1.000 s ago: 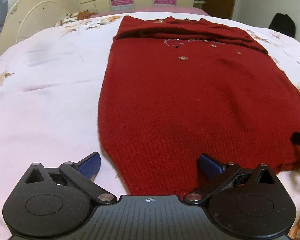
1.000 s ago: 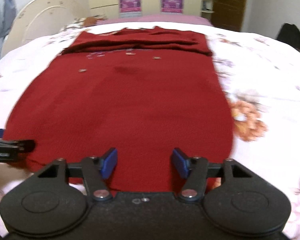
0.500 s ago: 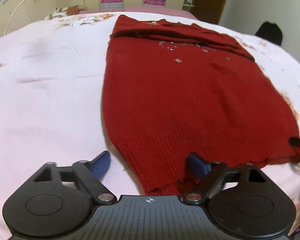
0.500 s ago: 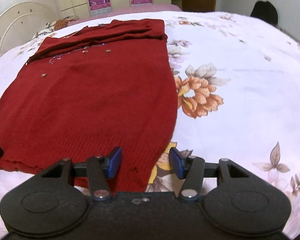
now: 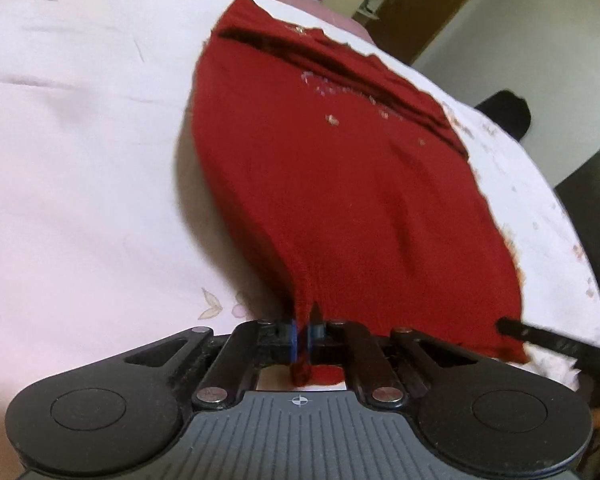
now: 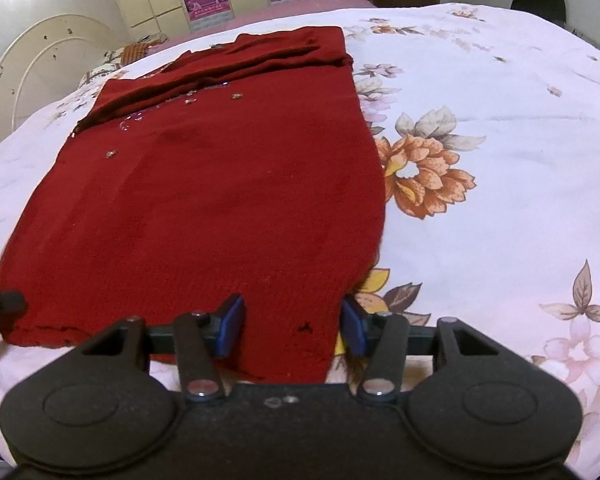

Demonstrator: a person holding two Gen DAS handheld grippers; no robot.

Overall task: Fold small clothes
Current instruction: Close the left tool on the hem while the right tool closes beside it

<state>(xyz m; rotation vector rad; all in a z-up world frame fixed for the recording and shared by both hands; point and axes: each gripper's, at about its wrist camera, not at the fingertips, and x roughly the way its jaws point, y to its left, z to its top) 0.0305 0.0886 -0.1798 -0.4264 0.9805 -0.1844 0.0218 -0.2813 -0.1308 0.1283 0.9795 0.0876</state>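
The sweater [image 6: 220, 200] lies flat on the flowered bedspread [image 6: 500, 160], long axis running from near hem to far collar, sleeves folded across the far end. The left gripper [image 5: 302, 338] is pinched tight on the near left hem corner, lifting it slightly. The right gripper [image 6: 292, 326] stands wide apart, straddling the near right hem corner without gripping. Likely the right closes next, then both carry the hem toward the far end.
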